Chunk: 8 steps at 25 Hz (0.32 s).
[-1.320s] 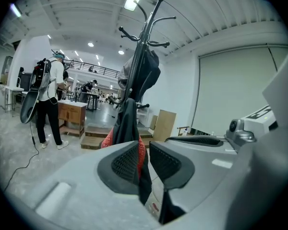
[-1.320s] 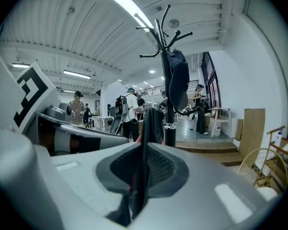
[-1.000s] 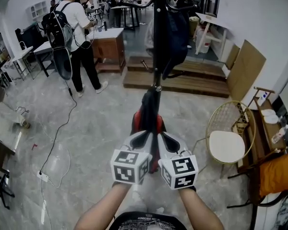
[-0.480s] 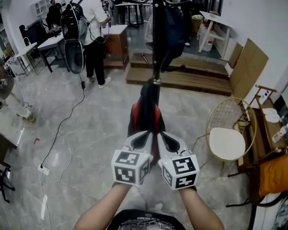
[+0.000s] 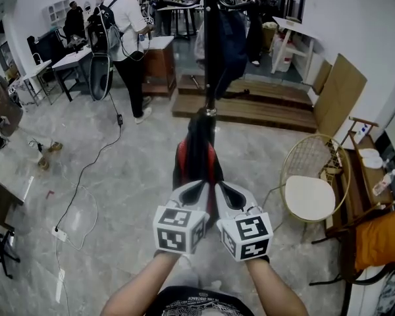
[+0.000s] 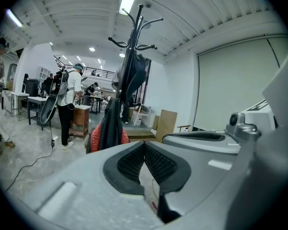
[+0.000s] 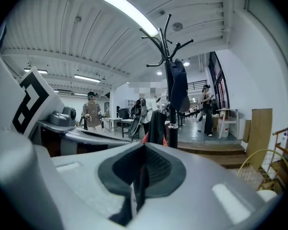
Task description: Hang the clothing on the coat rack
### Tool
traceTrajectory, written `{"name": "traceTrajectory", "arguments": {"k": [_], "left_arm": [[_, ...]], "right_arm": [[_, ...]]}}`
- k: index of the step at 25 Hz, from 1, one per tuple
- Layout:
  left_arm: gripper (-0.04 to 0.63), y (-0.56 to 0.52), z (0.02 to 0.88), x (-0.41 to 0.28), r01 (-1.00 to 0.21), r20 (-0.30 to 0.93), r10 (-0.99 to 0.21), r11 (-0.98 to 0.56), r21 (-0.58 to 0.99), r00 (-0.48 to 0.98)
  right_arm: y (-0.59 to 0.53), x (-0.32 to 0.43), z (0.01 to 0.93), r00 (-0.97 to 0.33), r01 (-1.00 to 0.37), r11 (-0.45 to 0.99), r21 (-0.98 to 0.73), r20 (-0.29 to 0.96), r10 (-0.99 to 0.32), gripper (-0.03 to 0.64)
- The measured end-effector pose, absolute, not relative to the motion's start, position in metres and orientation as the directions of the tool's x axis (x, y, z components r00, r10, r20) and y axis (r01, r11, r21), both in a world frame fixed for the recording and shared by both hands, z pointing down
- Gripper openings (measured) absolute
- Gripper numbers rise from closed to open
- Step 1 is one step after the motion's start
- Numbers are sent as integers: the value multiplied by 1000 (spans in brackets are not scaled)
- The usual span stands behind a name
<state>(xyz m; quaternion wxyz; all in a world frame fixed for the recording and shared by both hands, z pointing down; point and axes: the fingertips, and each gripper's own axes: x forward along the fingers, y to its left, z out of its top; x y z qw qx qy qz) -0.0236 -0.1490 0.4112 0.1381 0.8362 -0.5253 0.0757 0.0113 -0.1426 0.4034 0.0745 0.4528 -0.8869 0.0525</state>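
Note:
A black and red garment (image 5: 196,153) is bunched up in front of both grippers, which I hold side by side low in the head view. My left gripper (image 5: 196,188) is shut, with a pale strip of the garment pinched between its pads (image 6: 156,164). My right gripper (image 5: 225,189) is shut on a dark fold of the same garment (image 7: 140,176). The garment (image 6: 108,128) rises just beyond the jaws in both gripper views. Straight ahead stands the black coat rack (image 5: 210,45), with a dark blue item hanging from its hooks (image 6: 134,71). The rack's curved hooks (image 7: 169,37) are high above the grippers.
A gold wire chair (image 5: 309,189) with a white seat stands to the right, with an orange cushion (image 5: 382,239) and a shelf beyond it. A low wooden platform (image 5: 257,110) lies behind the rack. A person with a backpack (image 5: 122,31) stands at the back left. A cable (image 5: 85,176) runs across the floor.
The grippers and garment have edged toward the coat rack. The person with the backpack has walked to the right at the back.

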Motion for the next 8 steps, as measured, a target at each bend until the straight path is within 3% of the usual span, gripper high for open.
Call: {"name": "traceTrajectory", "arguments": {"k": [8], "left_arm": [[5, -149, 415, -17, -898, 277, -855, -413, 148, 439]], "right_arm": [[-143, 19, 409, -578, -813, 580, -46, 184, -795, 1]]}}
